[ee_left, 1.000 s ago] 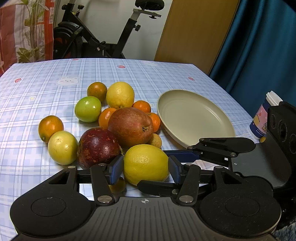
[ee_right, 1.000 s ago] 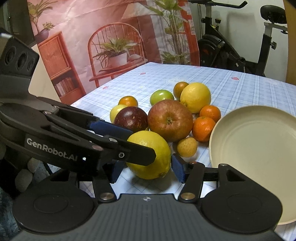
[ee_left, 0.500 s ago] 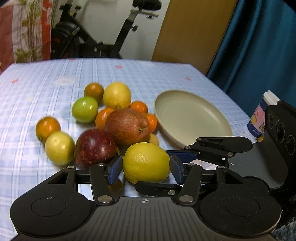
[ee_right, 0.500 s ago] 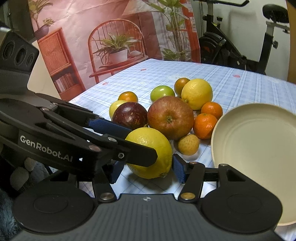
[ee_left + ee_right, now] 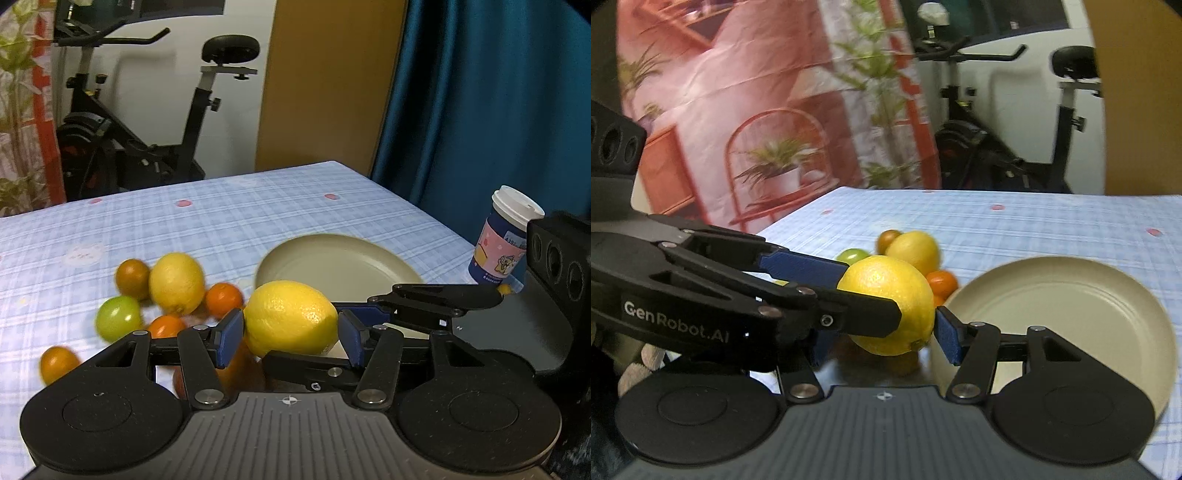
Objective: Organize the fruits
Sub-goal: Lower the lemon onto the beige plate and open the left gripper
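both grippers are clamped on the same lemon (image 5: 290, 317) here. the left gripper (image 5: 290, 334) has its blue pads pressed on the lemon's two sides, jaws somewhere around mid-width, and the right gripper (image 5: 886, 325) comes in crosswise, its near pad hard against the fruit's right flank. its other pad is hidden behind the left gripper's finger, so i'm judging that side from how snug it all looks.

the lemon itself sits up off the tablecloth (image 5: 258, 218), just in front of the near rim of the beige plate (image 5: 1071, 314).

handling-wise: i'd guess it's firm and moderately heavy, with a waxy, pebbled rind that could slide against flat pads. being oval, it wants to be held across its fat middle, not near the tapered ends where it would squirt out. squeezing harder shouldn't hurt it much.

looks: bright yellow, dimpled skin, a little nub at one end, no obvious bruises.

further out there's the rest of the pile, blurry: another lemon (image 5: 176, 282), a green fruit (image 5: 118, 317), a few small oranges (image 5: 223, 299). a lidded paper cup (image 5: 506, 236) stands at the table's edge.
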`<state>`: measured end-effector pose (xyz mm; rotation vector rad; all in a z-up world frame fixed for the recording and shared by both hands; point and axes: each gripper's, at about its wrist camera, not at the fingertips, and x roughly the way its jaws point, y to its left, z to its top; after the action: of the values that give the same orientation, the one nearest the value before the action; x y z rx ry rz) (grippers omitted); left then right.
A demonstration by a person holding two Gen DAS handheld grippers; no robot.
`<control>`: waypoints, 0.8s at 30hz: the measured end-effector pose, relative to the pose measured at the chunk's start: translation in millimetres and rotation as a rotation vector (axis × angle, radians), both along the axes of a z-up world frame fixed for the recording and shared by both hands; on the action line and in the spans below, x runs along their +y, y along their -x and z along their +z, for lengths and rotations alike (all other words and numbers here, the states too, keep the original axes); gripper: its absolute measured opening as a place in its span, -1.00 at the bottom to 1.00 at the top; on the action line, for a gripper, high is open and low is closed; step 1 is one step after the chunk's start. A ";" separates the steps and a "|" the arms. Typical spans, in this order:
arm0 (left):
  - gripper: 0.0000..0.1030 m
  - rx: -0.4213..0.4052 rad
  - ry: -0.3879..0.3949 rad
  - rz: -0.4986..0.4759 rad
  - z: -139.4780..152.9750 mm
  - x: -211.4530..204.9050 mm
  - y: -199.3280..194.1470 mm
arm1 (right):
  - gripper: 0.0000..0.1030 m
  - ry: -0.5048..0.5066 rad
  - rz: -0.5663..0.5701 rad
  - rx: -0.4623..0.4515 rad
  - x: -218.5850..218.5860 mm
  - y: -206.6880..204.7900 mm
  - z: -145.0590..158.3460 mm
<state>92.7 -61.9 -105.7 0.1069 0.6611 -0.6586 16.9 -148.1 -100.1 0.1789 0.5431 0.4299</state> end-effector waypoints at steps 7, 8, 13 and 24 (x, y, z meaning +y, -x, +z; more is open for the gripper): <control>0.14 0.025 0.007 -0.017 -11.5 -21.0 -18.2 | 0.14 0.006 -0.120 0.003 -15.1 -8.8 -4.1; 0.15 0.030 0.004 -0.016 -13.5 -23.3 -21.4 | 0.14 0.007 -0.134 0.008 -16.6 -10.5 -6.5; 0.16 0.051 -0.008 -0.004 -20.8 -30.7 -32.6 | 0.14 0.004 -0.170 0.037 -21.8 -18.7 -17.7; 0.18 0.067 -0.026 0.010 -24.5 -32.0 -45.2 | 0.15 0.013 -0.196 0.044 -20.0 -29.2 -28.5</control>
<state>137.9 -93.8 -130.2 0.1062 0.7340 -0.6466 46.1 -168.1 -128.5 0.2268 0.5656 0.2322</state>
